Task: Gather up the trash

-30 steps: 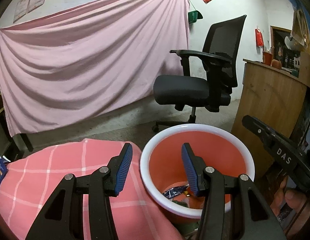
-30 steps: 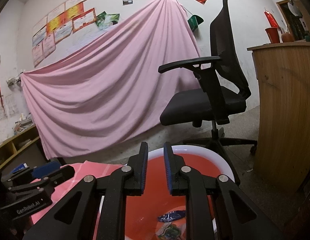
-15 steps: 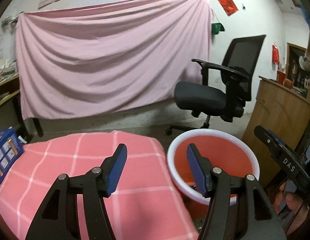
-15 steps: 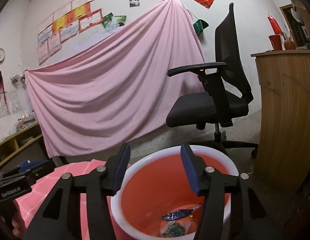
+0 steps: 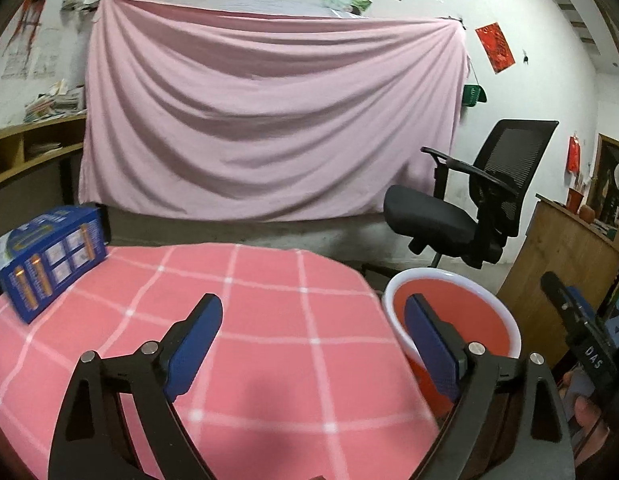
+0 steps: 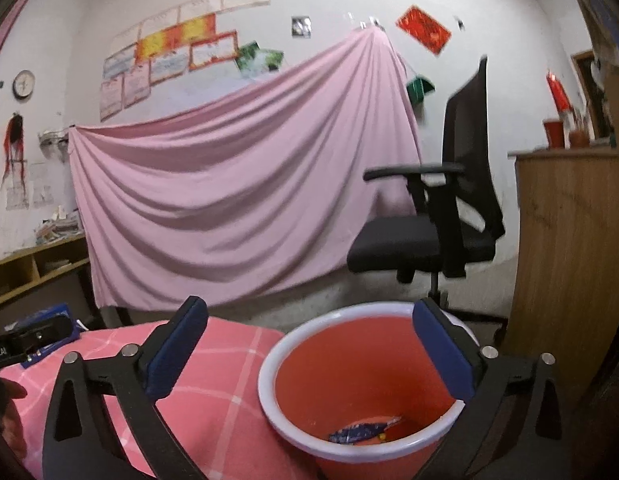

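A red bin (image 6: 361,380) with a white rim stands beside the table's right edge; a blue wrapper (image 6: 361,434) lies at its bottom. In the left wrist view the same red bin (image 5: 469,312) shows at lower right. My left gripper (image 5: 313,328) hovers over the pink checked tablecloth (image 5: 269,320), jaws opening wide, nothing between them. My right gripper (image 6: 309,344) hangs above the bin's rim, jaws opening wide and empty. A blue battery box (image 5: 49,256) sits at the table's far left. The right gripper's body (image 5: 581,340) shows at the right edge of the left wrist view.
A black office chair (image 5: 469,208) stands behind the bin, with a wooden counter (image 6: 565,240) to its right. A pink sheet (image 5: 269,128) hangs on the back wall. Wooden shelves (image 5: 25,152) run along the left. A person's hand (image 5: 585,420) holds the right gripper.
Both grippers have opened wide. The left one swung left from over the bin to over the tablecloth, bringing the blue box into view. The right one shifted slightly and stays above the bin.
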### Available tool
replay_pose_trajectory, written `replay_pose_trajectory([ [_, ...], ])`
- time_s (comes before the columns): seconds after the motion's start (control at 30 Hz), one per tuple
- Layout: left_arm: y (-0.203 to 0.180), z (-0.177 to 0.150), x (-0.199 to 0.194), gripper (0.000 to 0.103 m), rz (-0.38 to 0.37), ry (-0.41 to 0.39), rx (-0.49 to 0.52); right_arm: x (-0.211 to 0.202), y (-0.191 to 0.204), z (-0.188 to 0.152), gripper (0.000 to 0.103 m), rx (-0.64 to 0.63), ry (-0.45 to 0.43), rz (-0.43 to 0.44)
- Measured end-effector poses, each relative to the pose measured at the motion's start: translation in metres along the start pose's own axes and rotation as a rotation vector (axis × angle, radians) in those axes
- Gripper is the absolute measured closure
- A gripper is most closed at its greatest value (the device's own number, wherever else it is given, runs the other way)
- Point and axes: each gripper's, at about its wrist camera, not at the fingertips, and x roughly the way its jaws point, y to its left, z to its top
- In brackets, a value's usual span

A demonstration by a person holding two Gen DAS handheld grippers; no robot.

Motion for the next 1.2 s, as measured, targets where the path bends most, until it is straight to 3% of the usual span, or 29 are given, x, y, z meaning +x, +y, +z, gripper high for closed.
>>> replay_pose_trajectory([
  [0.2, 0.02, -0.012, -0.033, 0.013, 0.04, -0.027, -0.005, -0.028, 0.018, -0.002, 0.0, -0.025, -0.069, 0.021],
  [0.3, 0.029, -0.023, -0.05, 0.002, 0.055, -0.043, -0.025, -0.042, 0.026, -0.007, 0.0, -0.037, -0.085, 0.04],
  [0.83, 0.046, -0.061, -0.121, 0.002, 0.066, -0.133, 0.013, -0.109, 0.058, -0.031, 0.0, -0.043, -0.025, 0.093],
  [1.2, 0.061, -0.083, -0.15, 0.002, 0.091, -0.16, 0.052, -0.134, 0.084, -0.04, 0.0, -0.059, 0.006, 0.11],
])
